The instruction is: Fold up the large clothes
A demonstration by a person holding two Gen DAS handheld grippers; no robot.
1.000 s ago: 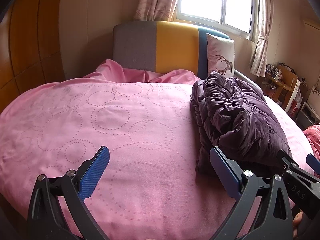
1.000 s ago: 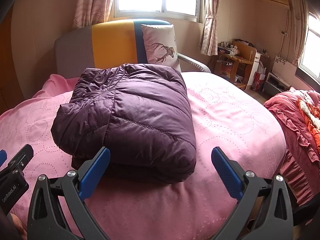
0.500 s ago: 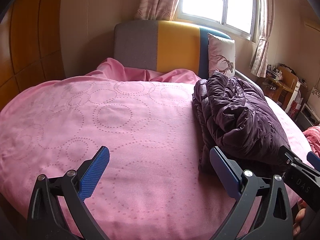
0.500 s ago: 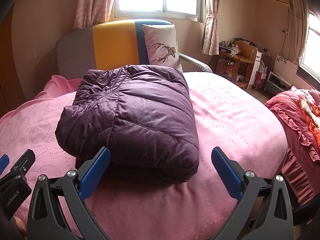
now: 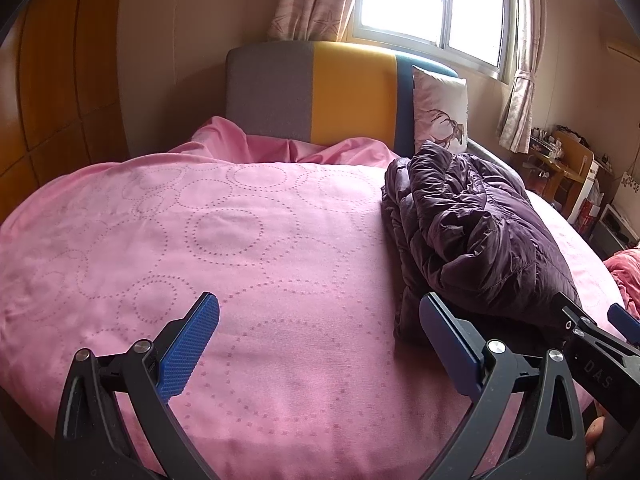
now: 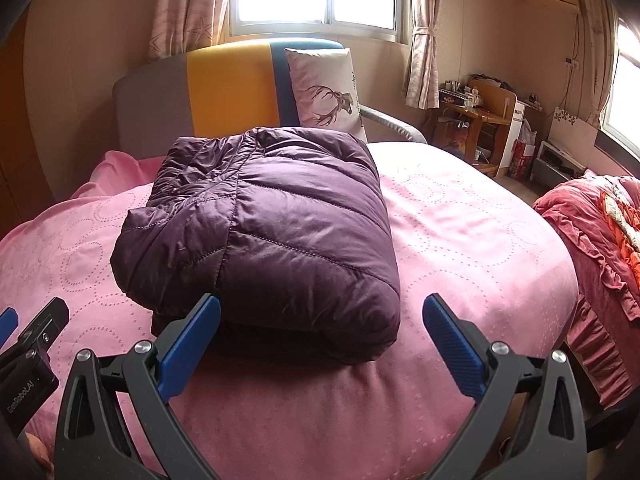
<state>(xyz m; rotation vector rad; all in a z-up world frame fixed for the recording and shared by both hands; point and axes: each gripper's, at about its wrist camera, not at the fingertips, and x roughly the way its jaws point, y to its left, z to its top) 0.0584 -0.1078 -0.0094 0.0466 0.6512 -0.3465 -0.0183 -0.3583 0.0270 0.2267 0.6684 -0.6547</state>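
A dark purple puffer jacket [image 6: 264, 232] lies folded into a thick bundle on the pink bed cover [image 6: 460, 232]. In the left wrist view the jacket [image 5: 472, 240] lies to the right on the bed cover [image 5: 224, 248]. My right gripper [image 6: 320, 320] is open and empty, held just in front of the bundle's near edge, not touching it. My left gripper [image 5: 318, 320] is open and empty, above the bare cover to the left of the jacket. Part of the right gripper shows at the left view's right edge [image 5: 592, 344].
A grey, yellow and blue headboard [image 6: 224, 88] and a deer-print pillow [image 6: 328, 88] stand behind the jacket. A red ruffled quilt [image 6: 600, 232] lies to the right of the bed. A wooden desk [image 6: 480, 116] stands at the far right wall. Wooden cabinets [image 5: 48, 92] stand at left.
Both grippers have drawn back and up a little from the jacket. The bundle sits slightly farther off in both views. Both grippers stay open and the jacket has not moved.
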